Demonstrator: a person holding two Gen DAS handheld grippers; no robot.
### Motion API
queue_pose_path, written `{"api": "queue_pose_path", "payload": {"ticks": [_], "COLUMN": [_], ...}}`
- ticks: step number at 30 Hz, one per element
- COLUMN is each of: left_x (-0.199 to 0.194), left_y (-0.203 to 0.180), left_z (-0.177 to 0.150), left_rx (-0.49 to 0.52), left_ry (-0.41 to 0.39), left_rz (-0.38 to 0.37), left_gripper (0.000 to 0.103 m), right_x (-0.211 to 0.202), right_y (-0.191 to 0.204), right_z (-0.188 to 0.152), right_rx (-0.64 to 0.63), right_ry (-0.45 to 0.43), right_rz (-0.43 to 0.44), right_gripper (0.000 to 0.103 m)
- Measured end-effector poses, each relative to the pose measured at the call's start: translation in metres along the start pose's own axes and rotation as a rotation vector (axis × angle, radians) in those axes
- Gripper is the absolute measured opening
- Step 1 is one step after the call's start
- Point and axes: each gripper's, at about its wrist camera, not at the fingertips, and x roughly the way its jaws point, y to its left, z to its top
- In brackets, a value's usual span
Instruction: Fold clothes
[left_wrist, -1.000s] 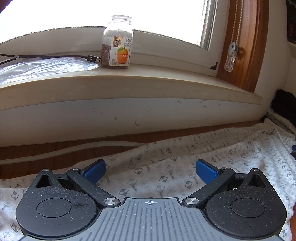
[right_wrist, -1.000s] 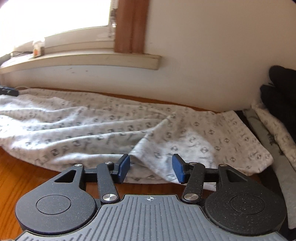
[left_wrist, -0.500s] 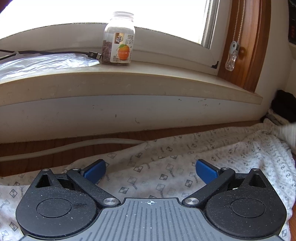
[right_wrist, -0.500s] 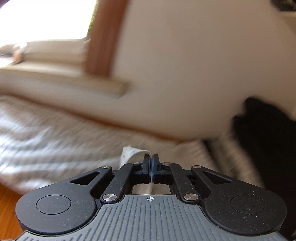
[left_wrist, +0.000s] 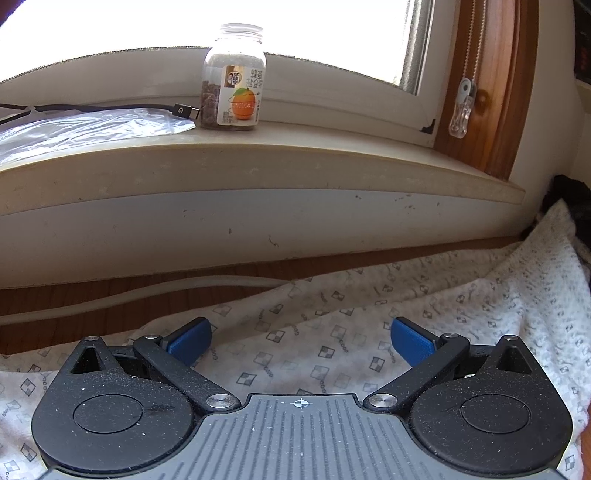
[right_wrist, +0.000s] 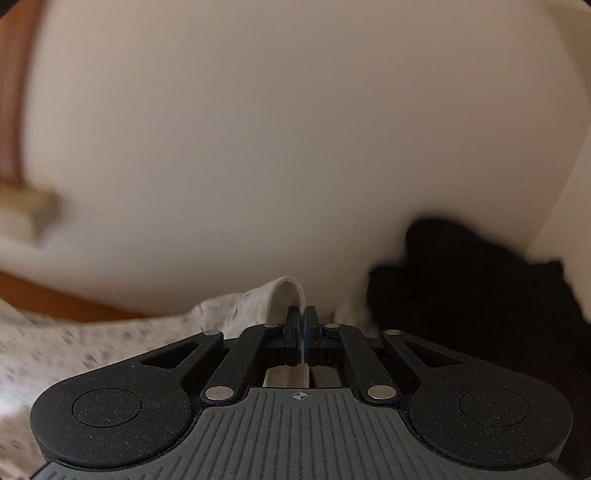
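Your right gripper (right_wrist: 303, 317) pinches the patterned garment (right_wrist: 236, 314); your left gripper (left_wrist: 301, 338) gapes wide above it. The jar (left_wrist: 233, 79) label shows an orange.

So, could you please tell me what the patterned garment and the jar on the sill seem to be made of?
Garment: soft woven or knit fabric, likely cotton, matte; it creases and drapes. Jar: clear, glossy, probably plastic, possibly glass; contents show through and a paper-like label wraps it.
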Motion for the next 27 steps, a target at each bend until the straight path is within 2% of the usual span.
{"api": "queue_pose_path", "payload": {"ticks": [1,2,4,7,10,15,22,23,24,25,27], "left_x": [0.000,0.000,0.001,0.002,0.004,0.006,0.005,0.005,0.005,0.005,0.004], "left_y": [0.000,0.000,-0.002,-0.002,-0.002,-0.006,-0.005,-0.005,-0.004,-0.004,-0.003], "left_z": [0.000,0.000,0.000,0.000,0.000,0.000,-0.001,-0.001,-0.001,-0.001,-0.001], "left_rx": [0.000,0.000,0.003,0.008,0.009,0.033,0.025,0.024,0.023,0.022,0.019], "left_ry": [0.000,0.000,-0.002,0.002,0.005,0.017,0.012,0.012,0.011,0.010,0.006], "left_rz": [0.000,0.002,0.009,0.008,0.013,0.025,0.025,0.024,0.023,0.023,0.021], "left_gripper": [0.103,0.103,0.103,0.103,0.103,0.103,0.103,0.103,0.103,0.103,0.103], "right_x": [0.014,0.022,0.022,0.002,-0.016,-0.025,-0.026,-0.026,-0.026,-0.026,-0.042], "right_y": [-0.001,-0.001,-0.007,-0.020,-0.028,-0.043,-0.030,-0.028,-0.026,-0.024,-0.027], "right_z": [-0.004,-0.009,-0.017,-0.029,-0.052,-0.099,-0.110,-0.112,-0.113,-0.115,-0.112], "right_rx": [0.008,0.004,0.033,0.117,0.160,0.263,0.289,0.292,0.296,0.300,0.266], "right_ry": [0.070,0.097,0.062,-0.019,-0.023,0.026,0.026,0.026,0.026,0.025,-0.019], "right_rz": [0.004,-0.022,-0.073,-0.034,0.086,0.196,0.225,0.228,0.232,0.236,0.156], "right_gripper": [0.010,0.013,0.037,0.041,0.041,0.040,0.039,0.033,0.012,0.008,0.007]}}
